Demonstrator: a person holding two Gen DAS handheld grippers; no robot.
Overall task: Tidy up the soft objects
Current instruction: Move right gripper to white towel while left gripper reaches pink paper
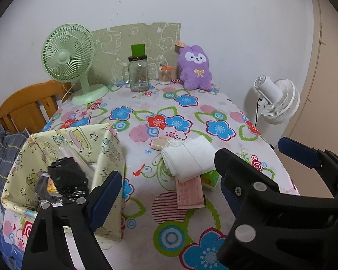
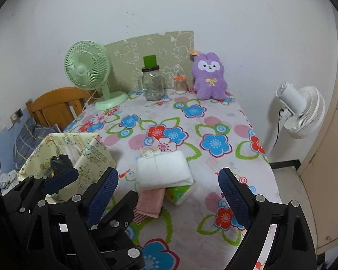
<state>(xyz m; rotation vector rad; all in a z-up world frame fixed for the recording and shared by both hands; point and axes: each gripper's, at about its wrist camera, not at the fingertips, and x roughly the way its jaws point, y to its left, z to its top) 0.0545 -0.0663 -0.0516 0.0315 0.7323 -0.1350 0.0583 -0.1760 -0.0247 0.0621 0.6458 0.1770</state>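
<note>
A folded white cloth tied with string lies on the flowered tablecloth just ahead of the right gripper, centred between its wide-spread, empty blue pads; a pink cloth and a green packet peek from under its near edge. The left gripper sits just left of the right one, jaws also wide with nothing held, beside a yellow patterned box. Both tilt downward toward the table. Farther off stands a purple plush.
</note>
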